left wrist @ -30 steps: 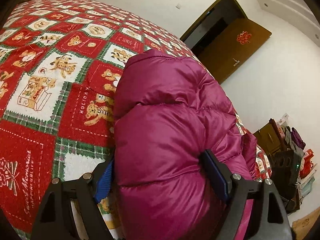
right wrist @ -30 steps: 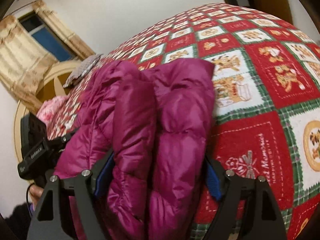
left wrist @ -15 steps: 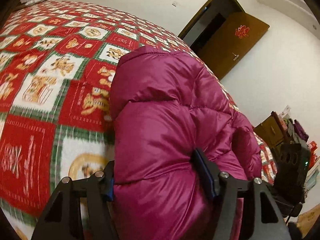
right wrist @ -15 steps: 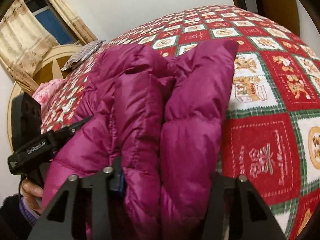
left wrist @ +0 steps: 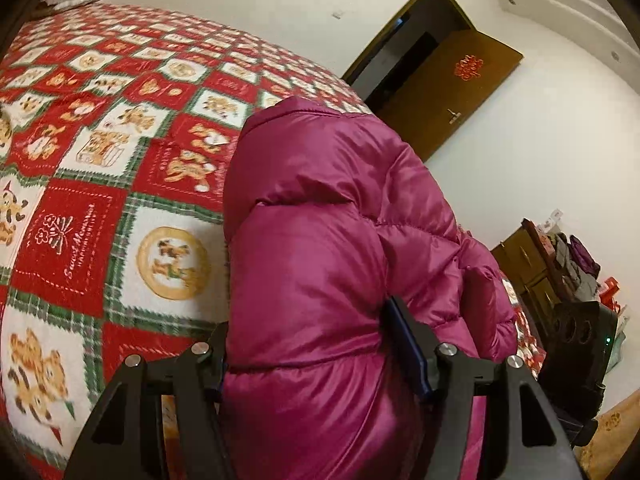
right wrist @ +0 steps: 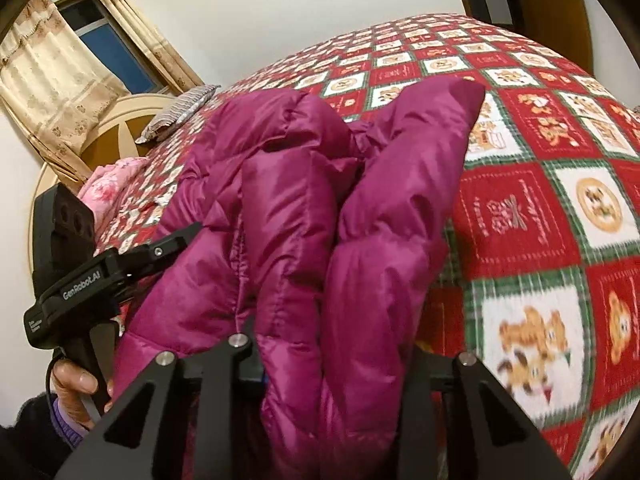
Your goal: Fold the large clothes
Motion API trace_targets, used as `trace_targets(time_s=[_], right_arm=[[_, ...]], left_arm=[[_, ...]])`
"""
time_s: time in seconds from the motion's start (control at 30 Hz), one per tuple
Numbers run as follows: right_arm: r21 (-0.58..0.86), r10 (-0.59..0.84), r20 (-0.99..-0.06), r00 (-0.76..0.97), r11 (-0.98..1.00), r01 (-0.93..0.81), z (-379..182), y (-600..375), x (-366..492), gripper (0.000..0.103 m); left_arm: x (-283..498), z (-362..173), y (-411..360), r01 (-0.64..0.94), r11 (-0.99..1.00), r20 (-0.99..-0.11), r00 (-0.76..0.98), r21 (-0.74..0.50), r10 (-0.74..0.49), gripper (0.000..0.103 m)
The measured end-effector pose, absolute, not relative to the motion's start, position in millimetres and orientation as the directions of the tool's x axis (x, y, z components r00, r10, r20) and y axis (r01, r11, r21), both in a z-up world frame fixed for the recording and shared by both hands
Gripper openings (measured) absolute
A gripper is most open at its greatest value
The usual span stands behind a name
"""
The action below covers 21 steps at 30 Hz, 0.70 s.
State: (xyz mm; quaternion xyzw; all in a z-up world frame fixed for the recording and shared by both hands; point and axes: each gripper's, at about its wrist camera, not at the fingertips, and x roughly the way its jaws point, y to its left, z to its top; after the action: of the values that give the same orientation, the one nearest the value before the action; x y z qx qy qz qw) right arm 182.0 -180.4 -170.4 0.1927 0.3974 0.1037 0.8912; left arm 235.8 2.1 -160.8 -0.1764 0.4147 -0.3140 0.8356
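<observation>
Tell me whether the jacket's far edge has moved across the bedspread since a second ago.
Yes. In the left wrist view the jacket edge has pulled back toward the camera: the bedspread bear square it overlapped now lies clear beyond it.

The left gripper (left wrist: pixel 320 344) clamps a bunched fold of the magenta puffer jacket (left wrist: pixel 340 220) above the red patchwork bed (left wrist: pixel 100 160).

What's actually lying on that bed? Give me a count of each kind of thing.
Magenta puffer jacket: 1
Striped pillow: 1
Pink floral bedding: 1
Total: 3, all on the teddy-bear blanket.
</observation>
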Motion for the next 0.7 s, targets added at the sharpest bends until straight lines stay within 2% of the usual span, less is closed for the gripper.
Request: trace_targets(time_s=[0.2, 0.7], right_arm=[[0.430, 0.317, -0.644, 0.696, 0.903, -0.012, -157.3, -189.5, 160.6, 0.032], [0.464, 0.280, -0.605, 0.745, 0.885, 0.043, -147.4, -215.9, 120.9, 0.032]], left_arm=[[220.8, -139.4, -21.4, 0.442, 0.727, -0.570, 0.452, -0.525, -0.686, 0.065], [185.1, -111.9, -63.1, 0.517, 0.756, -0.613, 0.461, -0.402, -0.642, 0.064]])
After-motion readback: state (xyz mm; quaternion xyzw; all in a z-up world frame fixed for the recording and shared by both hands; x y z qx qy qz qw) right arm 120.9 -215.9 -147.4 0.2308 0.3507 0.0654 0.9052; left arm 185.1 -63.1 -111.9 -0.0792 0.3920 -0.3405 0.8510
